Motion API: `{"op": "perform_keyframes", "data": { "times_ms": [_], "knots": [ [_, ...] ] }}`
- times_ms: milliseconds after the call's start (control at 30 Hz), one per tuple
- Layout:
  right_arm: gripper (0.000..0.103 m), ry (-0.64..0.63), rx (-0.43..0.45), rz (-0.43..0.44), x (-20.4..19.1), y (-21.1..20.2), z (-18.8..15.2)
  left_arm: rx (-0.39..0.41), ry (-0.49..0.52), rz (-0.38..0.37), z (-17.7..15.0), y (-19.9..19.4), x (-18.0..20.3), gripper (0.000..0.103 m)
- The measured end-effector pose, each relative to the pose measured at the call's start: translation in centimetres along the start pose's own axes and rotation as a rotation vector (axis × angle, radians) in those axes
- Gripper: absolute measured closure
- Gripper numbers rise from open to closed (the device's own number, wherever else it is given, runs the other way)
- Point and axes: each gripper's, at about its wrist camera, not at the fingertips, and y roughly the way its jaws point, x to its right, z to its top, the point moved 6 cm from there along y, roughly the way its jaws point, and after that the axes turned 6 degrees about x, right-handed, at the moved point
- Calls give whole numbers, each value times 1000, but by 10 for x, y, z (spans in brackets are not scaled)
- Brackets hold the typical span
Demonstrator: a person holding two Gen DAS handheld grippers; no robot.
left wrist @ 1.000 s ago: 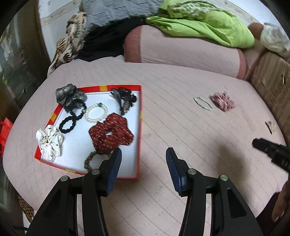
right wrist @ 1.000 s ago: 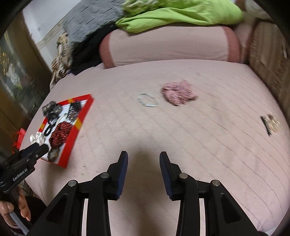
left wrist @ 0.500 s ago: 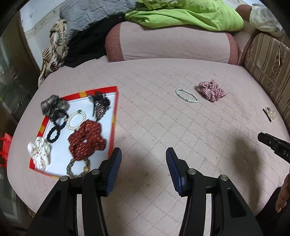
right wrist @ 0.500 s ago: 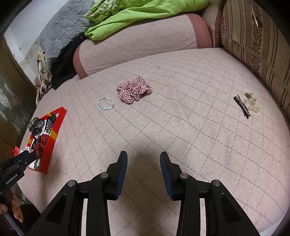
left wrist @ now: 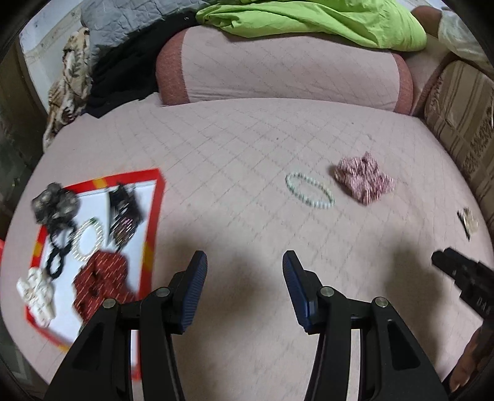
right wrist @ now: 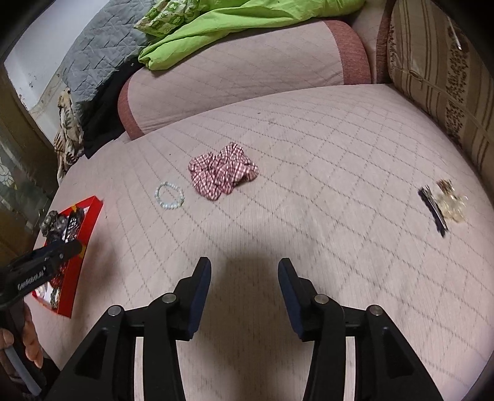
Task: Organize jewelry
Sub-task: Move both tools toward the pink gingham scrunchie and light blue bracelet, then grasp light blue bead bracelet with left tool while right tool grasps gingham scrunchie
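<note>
A red-rimmed tray (left wrist: 154,212) (right wrist: 92,209) at the left holds several scrunchies, a pearl bracelet and a dark hair clip. On the pink quilted bed lie a pale bead bracelet (left wrist: 309,194) (right wrist: 169,195), a red checked scrunchie (left wrist: 362,180) (right wrist: 223,171) and, far right, a hair clip with a clear ornament (left wrist: 467,220) (right wrist: 444,205). My left gripper (left wrist: 244,268) hangs open over bare quilt, right of the tray. My right gripper (right wrist: 244,274) is empty above the quilt, short of the scrunchie; its jaws are opening.
A pink bolster (left wrist: 284,71) with a green cloth (left wrist: 324,21) lies at the back. A striped cushion (right wrist: 438,71) lines the right side. Grey and black fabrics (right wrist: 102,52) are piled at the back left. A hand (right wrist: 27,339) holds the left gripper's handle.
Both grippers have swept to the right across the bed. The tray has slid to the left in both views, the scrunchie and bracelet are nearer. The right gripper's fingers stand wider apart.
</note>
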Motion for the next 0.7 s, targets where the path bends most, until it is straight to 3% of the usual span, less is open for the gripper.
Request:
{"op": "perform_keyframes", "data": {
  "times_ms": [200, 333, 533, 700],
  "knots": [
    [51, -4, 20, -4, -3, 31, 31, -34, 4, -48, 29, 59, 13, 54],
    [42, 9, 46, 3, -5, 51, 54, -58, -11, -94, 44, 98, 25, 58],
    [42, -23, 38, -3, -11, 86, 75, -77, -24, -125, 55, 137, 37, 58],
    [42, -34, 12, -6, -11, 113, 78, -29, 14, -121, 62, 143, 45, 58]
  ]
}}
